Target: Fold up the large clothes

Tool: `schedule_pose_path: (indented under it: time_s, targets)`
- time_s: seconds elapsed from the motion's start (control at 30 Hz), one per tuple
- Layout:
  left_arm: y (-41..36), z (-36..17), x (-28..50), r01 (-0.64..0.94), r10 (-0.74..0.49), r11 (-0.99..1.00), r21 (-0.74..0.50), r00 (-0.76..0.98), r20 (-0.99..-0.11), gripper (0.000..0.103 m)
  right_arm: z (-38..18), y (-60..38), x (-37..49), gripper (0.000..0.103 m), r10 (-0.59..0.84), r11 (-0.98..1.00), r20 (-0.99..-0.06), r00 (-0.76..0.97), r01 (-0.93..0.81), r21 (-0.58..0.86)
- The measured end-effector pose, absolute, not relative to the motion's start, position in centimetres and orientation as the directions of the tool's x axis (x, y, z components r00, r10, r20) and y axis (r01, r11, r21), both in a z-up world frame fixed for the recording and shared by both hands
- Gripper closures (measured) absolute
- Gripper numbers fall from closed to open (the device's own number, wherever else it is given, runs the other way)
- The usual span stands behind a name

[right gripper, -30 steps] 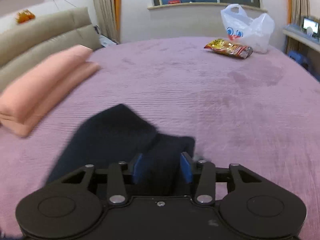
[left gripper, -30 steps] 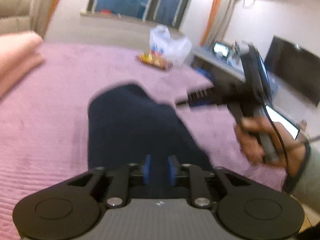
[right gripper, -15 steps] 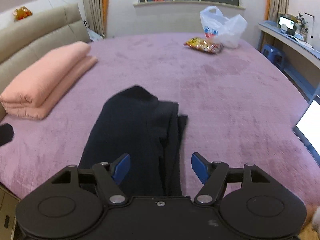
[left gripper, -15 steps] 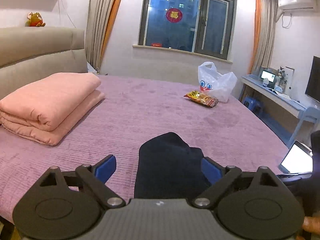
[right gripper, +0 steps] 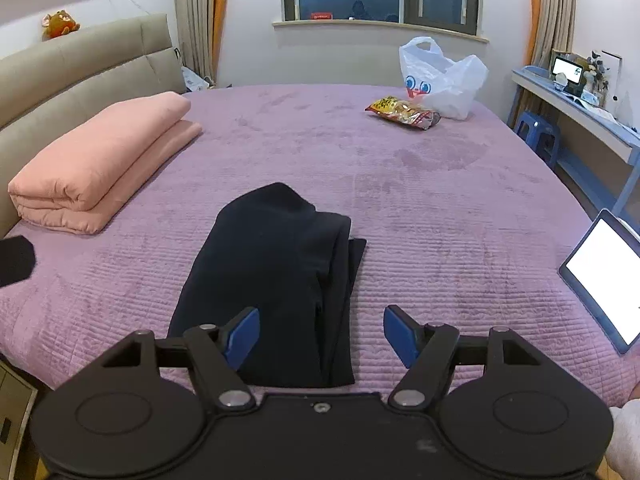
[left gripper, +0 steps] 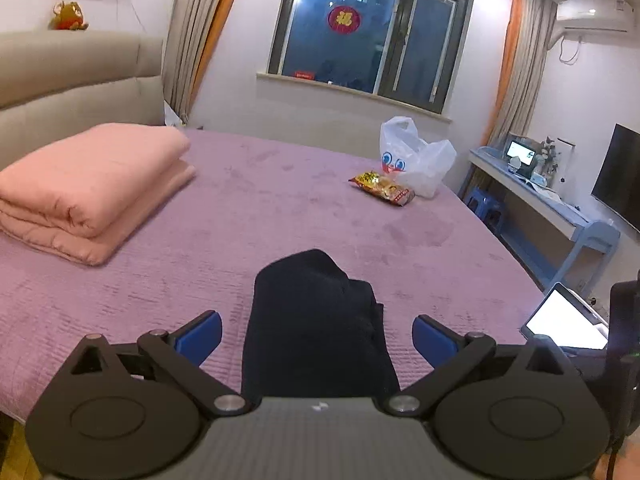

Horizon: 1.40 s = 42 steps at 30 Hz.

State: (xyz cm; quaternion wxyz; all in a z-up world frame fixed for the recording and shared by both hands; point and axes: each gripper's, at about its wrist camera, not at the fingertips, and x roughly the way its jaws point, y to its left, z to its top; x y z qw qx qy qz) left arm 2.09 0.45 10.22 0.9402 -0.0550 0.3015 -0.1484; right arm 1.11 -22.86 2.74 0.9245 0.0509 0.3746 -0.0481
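Garment (right gripper: 272, 280) folded on bed (right gripper: 440, 208); left hand-held gripper (left gripper: 316, 334) opening, empty.

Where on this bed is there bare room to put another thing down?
The widest bare patch lies mid-bed, between the dark folded garment, the pink quilt and the snack packet. The strip between garment and laptop is bare too. The far corner, by the plastic bag, is crowded.

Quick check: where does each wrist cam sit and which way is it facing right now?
Left wrist: behind the opening left gripper, facing the window across the bed; no hand visible.
Right wrist: behind the open right gripper, same heading; a bit of hand at lower right.
Both show: dark folded garment, pink quilt, plastic bag.
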Motion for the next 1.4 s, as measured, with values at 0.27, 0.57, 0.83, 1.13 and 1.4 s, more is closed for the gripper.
schedule_pose_path:
  time_s: [0.27, 0.57, 0.83, 1.13, 1.4]
  targets:
    - [0.0, 7.4, 2.7, 0.103, -0.106, 0.994, -0.033, 0.861, -0.497, 0.000, 2.3, -22.8, 0.4, 0.021, -0.054, 0.990, -0.701, 0.711, 0.132, 0.057]
    - [1.5, 4.8, 3.0, -0.006, 0.005, 1.000, 0.001, 0.836, -0.548, 0.000, 0.6, -22.5, -1.1, 0.021, -0.079, 0.988, -0.713, 0.697, 0.147, 0.035]
    - [1.0, 3.9, 2.5, -0.117, 0.210, 0.971, 0.208, 0.832, -0.513, 0.000, 0.6, -23.3, -1.5, 0.021, -0.086, 0.978, -0.698, 0.711, 0.195, 0.078]
    - [0.0, 3.6, 2.2, -0.033, 0.138, 0.980, 0.197, 0.824, -0.549, 0.000, 0.3, -24.3, -1.9, 0.021, -0.077, 0.967, -0.709, 0.701, 0.224, 0.116]
    - [0.0, 3.9, 2.1, -0.031, 0.141, 0.978, 0.208, 0.832, -0.536, 0.000, 0.5, -24.0, -2.0, 0.021, -0.068, 0.970, -0.708, 0.703, 0.213, 0.119]
